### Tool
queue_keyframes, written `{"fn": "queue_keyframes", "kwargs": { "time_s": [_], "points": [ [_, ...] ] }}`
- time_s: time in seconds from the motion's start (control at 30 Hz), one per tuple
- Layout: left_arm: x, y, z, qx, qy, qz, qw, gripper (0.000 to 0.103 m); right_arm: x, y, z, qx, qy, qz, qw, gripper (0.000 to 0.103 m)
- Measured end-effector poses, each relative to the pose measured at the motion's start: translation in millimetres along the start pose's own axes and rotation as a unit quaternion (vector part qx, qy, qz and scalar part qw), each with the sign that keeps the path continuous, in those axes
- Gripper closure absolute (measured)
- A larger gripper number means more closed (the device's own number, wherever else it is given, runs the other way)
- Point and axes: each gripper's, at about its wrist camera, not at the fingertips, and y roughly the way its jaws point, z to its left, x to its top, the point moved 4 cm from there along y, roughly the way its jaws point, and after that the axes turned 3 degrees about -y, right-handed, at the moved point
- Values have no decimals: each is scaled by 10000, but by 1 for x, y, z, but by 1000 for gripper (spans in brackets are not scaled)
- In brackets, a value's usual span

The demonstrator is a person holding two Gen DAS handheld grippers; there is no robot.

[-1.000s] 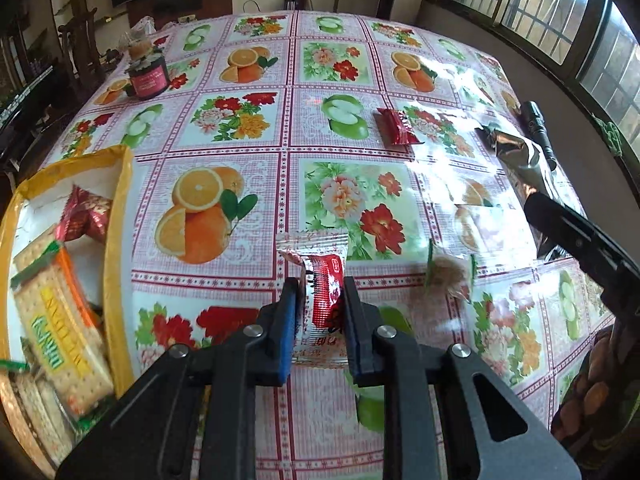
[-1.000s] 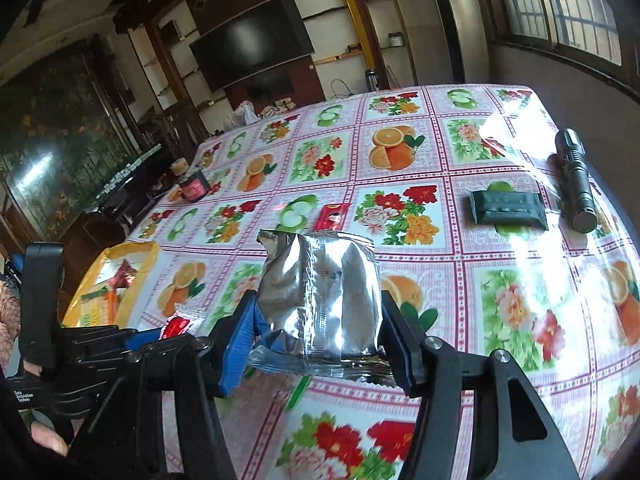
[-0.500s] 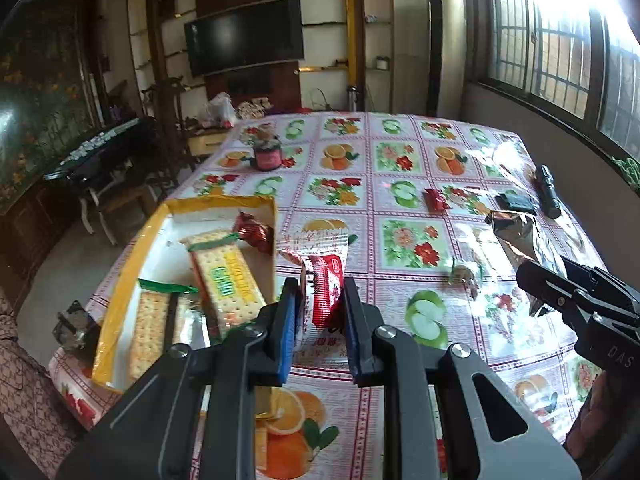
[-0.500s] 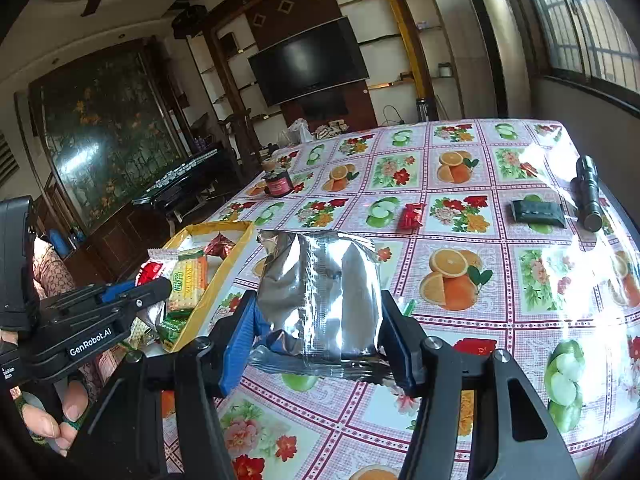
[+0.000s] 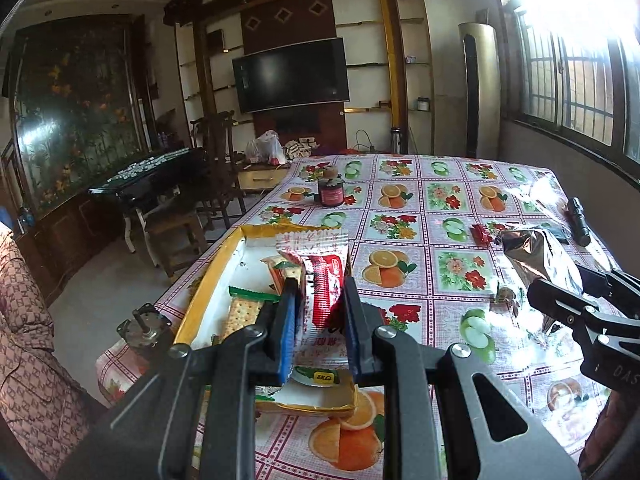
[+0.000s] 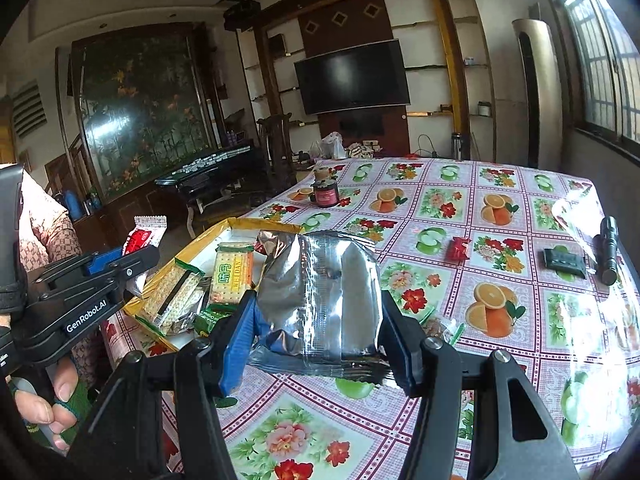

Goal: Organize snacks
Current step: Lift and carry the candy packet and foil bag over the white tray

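My left gripper (image 5: 318, 300) is shut on a small red-and-white snack packet (image 5: 322, 276), held in the air over the yellow-rimmed tray (image 5: 208, 292) at the table's left edge. That same packet (image 6: 144, 234) and left gripper (image 6: 132, 258) show at the left of the right wrist view. The tray (image 6: 216, 236) holds several cracker packs (image 6: 232, 274). My right gripper (image 6: 318, 320) is shut on a crumpled silver foil bag (image 6: 320, 296), lifted above the table just right of the tray. The foil bag (image 5: 538, 256) appears at the right of the left wrist view.
On the fruit-and-flower tablecloth (image 6: 492, 280) lie a small red packet (image 6: 458, 248), a dark pouch (image 6: 564, 260), a black torch (image 6: 608, 248), a jar (image 6: 325, 194) at the far side and a small wrapped sweet (image 5: 506, 296). A person's hand (image 6: 48, 400) grips the left tool.
Both grippers rose and swung left toward the tray with their loads. The red packet went from near the tabletop to above the tray. The foil bag came closer to the tray's right side.
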Motion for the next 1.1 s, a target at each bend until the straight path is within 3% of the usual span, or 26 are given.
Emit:
{"fn": "queue_keyframes", "kwargs": {
  "time_s": [1.1],
  "points": [
    [-8, 19, 51, 112, -489, 80, 9987, 80, 6, 40, 52, 347, -504, 274, 9977, 45]
  ]
}}
